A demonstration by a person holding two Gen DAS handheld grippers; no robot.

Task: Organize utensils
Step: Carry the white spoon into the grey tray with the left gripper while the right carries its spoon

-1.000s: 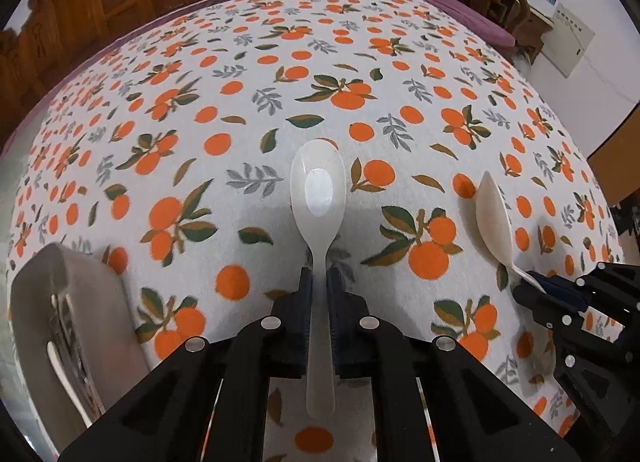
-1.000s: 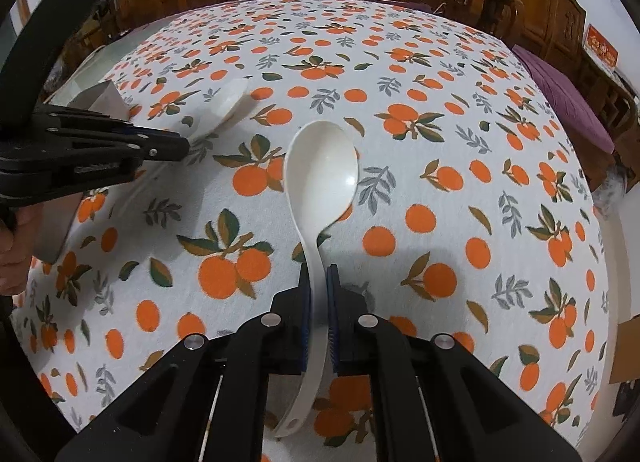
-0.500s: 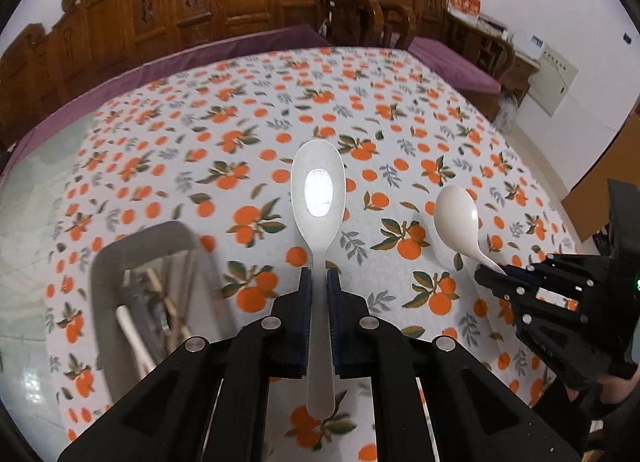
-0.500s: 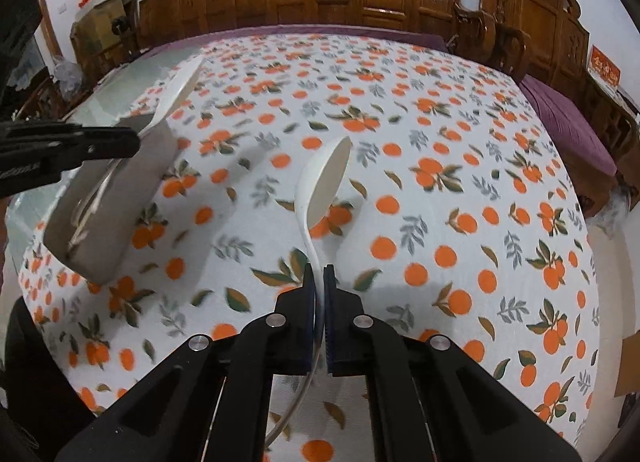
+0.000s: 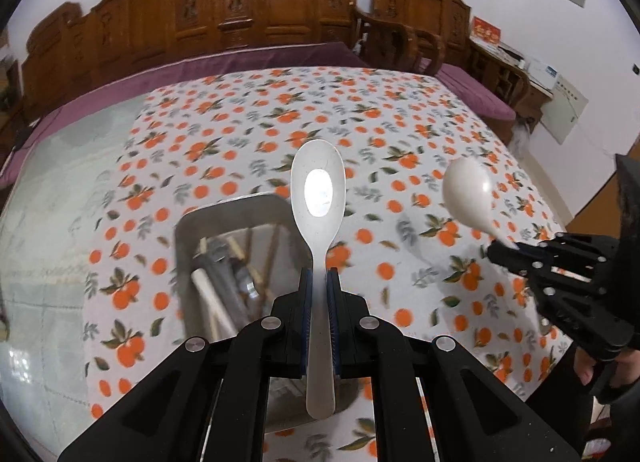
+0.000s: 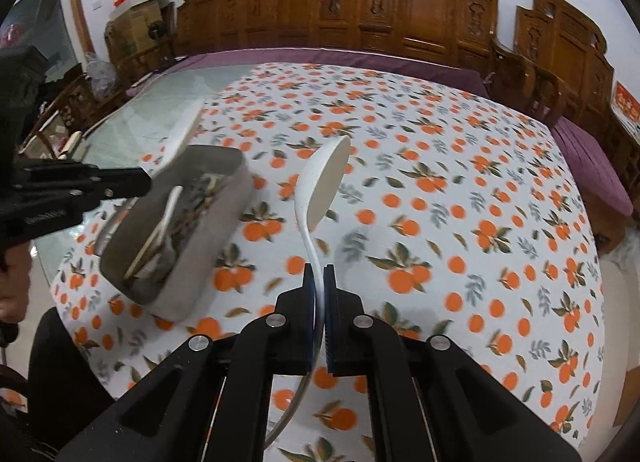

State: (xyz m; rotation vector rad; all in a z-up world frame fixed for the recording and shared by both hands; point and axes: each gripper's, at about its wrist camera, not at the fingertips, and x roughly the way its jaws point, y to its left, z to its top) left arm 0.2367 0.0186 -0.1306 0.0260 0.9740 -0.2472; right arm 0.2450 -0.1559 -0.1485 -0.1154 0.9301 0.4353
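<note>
My left gripper (image 5: 318, 282) is shut on the handle of a white soup spoon (image 5: 318, 189), bowl up, held in the air above the right part of a grey metal utensil tray (image 5: 188, 229). The tray holds chopsticks and other utensils. My right gripper (image 6: 319, 276) is shut on a second white soup spoon (image 6: 325, 181), turned on edge and held above the cloth right of the tray (image 6: 212, 238). In the left wrist view the right gripper (image 5: 500, 250) and its spoon (image 5: 466, 191) are at the right. In the right wrist view the left gripper (image 6: 144, 181) hangs over the tray.
The table wears a white cloth with orange fruit print (image 5: 400, 133), with bare glass (image 5: 48, 197) at its left. Carved wooden chairs (image 6: 400, 1) and a purple bench cushion (image 5: 240, 57) line the far side. A hand (image 5: 588, 366) holds the right gripper.
Both grippers have risen well above the table with their spoons. The left one has moved left until its spoon hangs over the tray. The right spoon has turned on edge.
</note>
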